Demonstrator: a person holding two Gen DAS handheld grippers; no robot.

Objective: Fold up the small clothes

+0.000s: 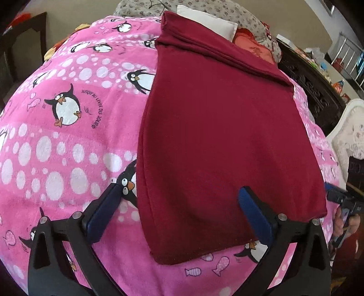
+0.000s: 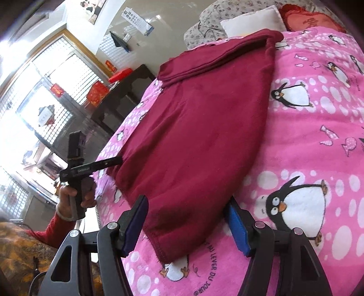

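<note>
A dark red garment (image 1: 218, 127) lies flat on a pink penguin blanket (image 1: 68, 141), with a folded part at its far end (image 1: 204, 45). My left gripper (image 1: 179, 193) is open; its fingers straddle the garment's near left corner, just above it. The garment also shows in the right wrist view (image 2: 204, 127). My right gripper (image 2: 187, 205) is open, with its fingers on either side of another near corner of the garment. The left gripper shows in the right wrist view (image 2: 113, 161) at the garment's left edge. The right gripper shows in the left wrist view (image 1: 334, 193).
The pink blanket (image 2: 318, 136) covers a bed. A white pillow (image 1: 207, 18), a floral cushion (image 1: 257, 25) and a red cushion (image 1: 252, 45) lie at the head. A dark carved cabinet (image 1: 311, 91) stands on one side, a dark table (image 2: 127, 91) and windows (image 2: 45, 91) on the other.
</note>
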